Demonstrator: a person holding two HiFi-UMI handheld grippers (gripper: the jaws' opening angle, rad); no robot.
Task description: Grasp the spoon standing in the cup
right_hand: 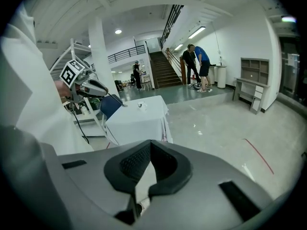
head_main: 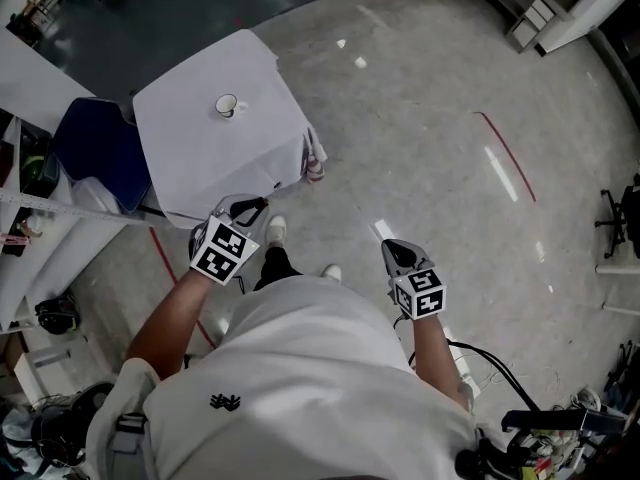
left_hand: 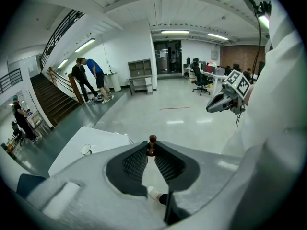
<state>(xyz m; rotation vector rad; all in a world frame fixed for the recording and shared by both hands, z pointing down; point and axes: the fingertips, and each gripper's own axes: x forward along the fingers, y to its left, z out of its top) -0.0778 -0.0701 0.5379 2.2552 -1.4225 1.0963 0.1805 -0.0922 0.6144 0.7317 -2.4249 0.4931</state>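
Observation:
A white cup (head_main: 228, 106) stands on the table with a white cloth (head_main: 200, 158), far ahead of me; nothing shows standing in it. It is also small in the left gripper view (left_hand: 86, 149) and in the right gripper view (right_hand: 140, 105). My left gripper (head_main: 255, 206) is shut on a thin dark spoon whose brown knob (left_hand: 152, 139) pokes out between the jaw tips. From the right gripper view the spoon (right_hand: 119, 101) juts out of the left gripper (right_hand: 106, 92). My right gripper (head_main: 392, 250) hangs over the floor, its jaw tips together with nothing in them.
A blue chair (head_main: 100, 148) sits at the table's left. White shelving (head_main: 40, 228) lines the left side. A red tape line (head_main: 505, 153) marks the floor on the right. Cables (head_main: 490, 368) lie at lower right. People stand by the stairs (left_hand: 88, 78).

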